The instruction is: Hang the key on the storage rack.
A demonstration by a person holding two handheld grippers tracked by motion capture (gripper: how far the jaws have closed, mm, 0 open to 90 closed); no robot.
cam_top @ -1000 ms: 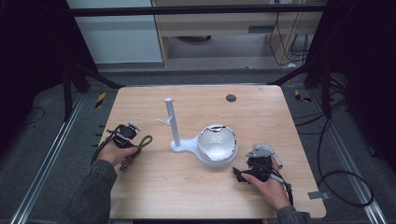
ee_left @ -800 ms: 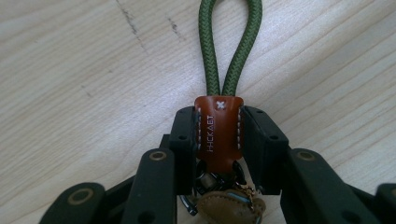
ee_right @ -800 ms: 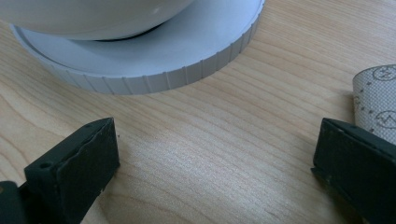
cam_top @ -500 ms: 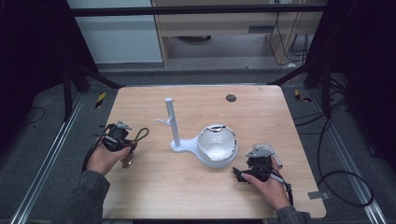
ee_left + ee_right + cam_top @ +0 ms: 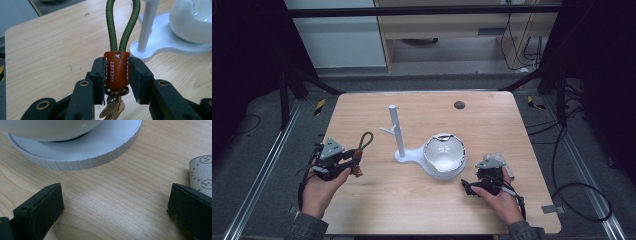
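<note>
So the left gripper now sits further toward the lower left of the high view than it did a second ago, and it's come up off the table a bit. It's got the keychain with it. In the left gripper view the two black jaws are pinched right onto the brown leather tab, one pad on each side, with the green cord loop sticking straight up out of the grip and a few keys dangling underneath. The jaws have only just finished closing that last little bit, so this looks like a fresh, firm grab.

The white stand with its little side peg is still in the middle of the table, and the white bowl-shaped dish sits on its base. Neither has budged.

The right gripper hasn't moved at all. It's parked at the lower right of the high view, jaws spread wide with nothing between them, just bare wood. In the right gripper view you can see the ribbed rim of the white base ahead of it, and a patterned bit of cloth at the right edge.

My read: pickup is done, and the loop is pointing the right way to get hooked over that peg. The hang itself hasn't happened yet.
</note>
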